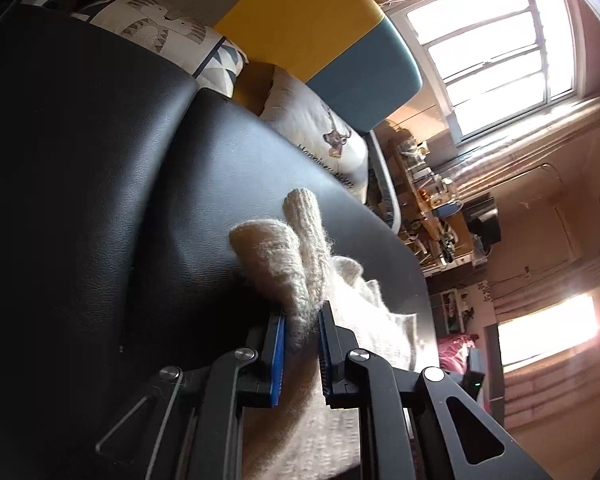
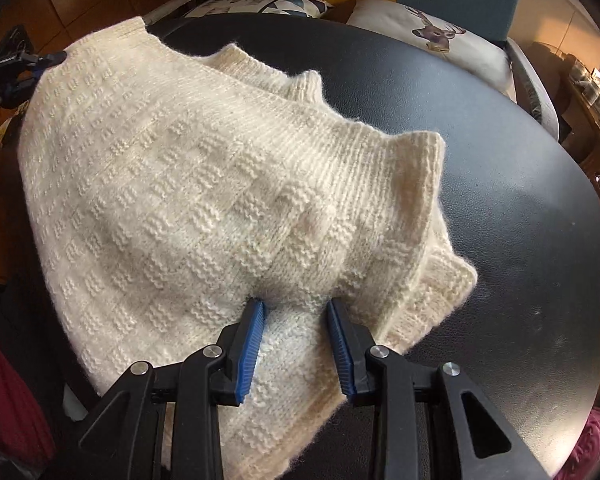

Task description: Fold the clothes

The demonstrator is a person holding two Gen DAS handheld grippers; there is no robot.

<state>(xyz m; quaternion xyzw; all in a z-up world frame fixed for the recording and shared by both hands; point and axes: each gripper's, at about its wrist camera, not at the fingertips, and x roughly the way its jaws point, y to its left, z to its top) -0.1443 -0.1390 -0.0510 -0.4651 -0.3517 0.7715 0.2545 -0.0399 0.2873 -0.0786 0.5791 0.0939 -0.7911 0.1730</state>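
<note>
Left claw (image 1: 302, 326) clenched on a bunched ribbed edge of the cream knit sweater (image 2: 204, 184), fabric sticking up ahead of the blue pads. Sweater spread over the black counter (image 2: 500, 168), reaching from the left claw to the right claw (image 2: 296, 312). Right claw parted, pads straddling a fold of knit, not pinching it. Deer cushion (image 2: 432, 40) far ahead-right of the right claw.
</note>
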